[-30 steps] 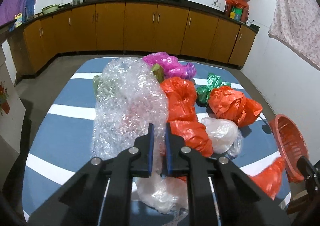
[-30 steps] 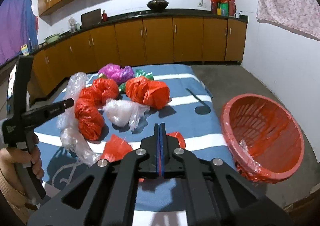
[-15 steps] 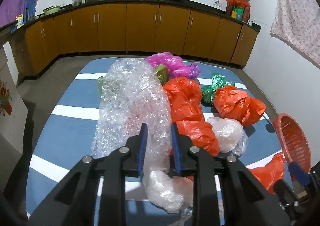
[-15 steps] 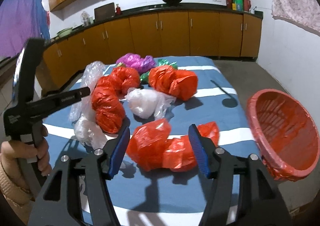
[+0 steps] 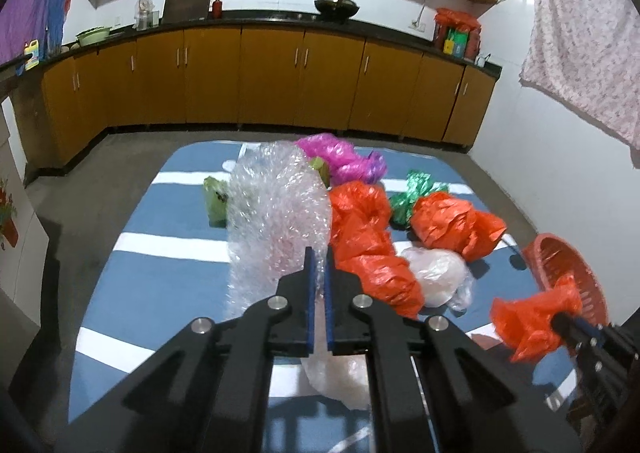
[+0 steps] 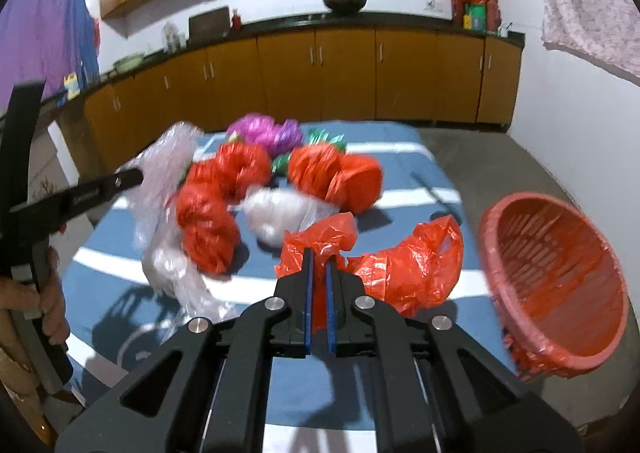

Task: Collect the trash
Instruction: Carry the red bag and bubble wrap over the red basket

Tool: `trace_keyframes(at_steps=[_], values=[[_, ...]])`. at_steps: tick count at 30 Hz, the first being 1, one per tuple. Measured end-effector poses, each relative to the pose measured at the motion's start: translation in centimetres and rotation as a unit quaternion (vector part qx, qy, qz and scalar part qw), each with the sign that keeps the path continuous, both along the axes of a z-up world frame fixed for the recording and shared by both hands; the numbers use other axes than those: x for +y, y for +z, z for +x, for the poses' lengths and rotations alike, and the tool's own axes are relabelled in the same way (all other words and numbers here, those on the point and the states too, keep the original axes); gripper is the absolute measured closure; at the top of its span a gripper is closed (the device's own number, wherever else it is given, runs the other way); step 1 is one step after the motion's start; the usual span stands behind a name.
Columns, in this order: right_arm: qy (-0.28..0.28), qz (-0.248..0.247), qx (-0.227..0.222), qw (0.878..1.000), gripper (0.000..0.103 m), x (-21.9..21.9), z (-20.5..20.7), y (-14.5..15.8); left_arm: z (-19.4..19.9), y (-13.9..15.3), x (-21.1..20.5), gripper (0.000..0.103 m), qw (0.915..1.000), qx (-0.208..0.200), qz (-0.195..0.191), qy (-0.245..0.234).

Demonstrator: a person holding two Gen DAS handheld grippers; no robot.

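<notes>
Crumpled plastic trash lies on a blue, white-striped table (image 5: 160, 277). My left gripper (image 5: 318, 265) is shut on a large sheet of clear bubble wrap (image 5: 276, 221) and holds it up. My right gripper (image 6: 317, 267) is shut on a red plastic bag (image 6: 408, 265), lifted above the table; it also shows in the left wrist view (image 5: 532, 321). A red basket (image 6: 560, 277) lined with a red bag stands off the table's right edge, just right of the held bag.
On the table lie two more red bags (image 5: 368, 249), another red bag (image 5: 452, 225), a white bag (image 5: 436, 277), a purple bag (image 5: 344, 161), green scraps (image 5: 416, 193) and a green bag (image 5: 214, 201). Wooden cabinets (image 5: 280, 81) line the far wall.
My right gripper opened, then shut on the red bag and lifted it toward the basket. My left gripper opened slightly, then shut again on the bubble wrap and raised it.
</notes>
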State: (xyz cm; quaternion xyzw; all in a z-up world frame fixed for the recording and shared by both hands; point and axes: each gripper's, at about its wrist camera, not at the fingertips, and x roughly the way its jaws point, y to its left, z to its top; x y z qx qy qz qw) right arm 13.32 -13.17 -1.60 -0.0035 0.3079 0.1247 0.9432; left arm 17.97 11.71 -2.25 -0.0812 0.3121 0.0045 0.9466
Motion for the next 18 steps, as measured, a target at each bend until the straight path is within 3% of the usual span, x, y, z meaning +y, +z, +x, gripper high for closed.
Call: trace_keyframes(at_steps=[10, 18], values=[[-0.035, 0.011, -0.051, 0.998, 0.097, -3.5, -1.4, 3.8, -2.9, 5.5, -2.9, 0.098, 0.9964, -0.06, -0.018, -0.058], [-0.081, 0.007, -0.073, 0.994, 0.097, -7.8, -2.0, 4.9, -4.3, 8.5, -9.0, 0.098, 0.9858, -0.089, -0.027, -0.14]])
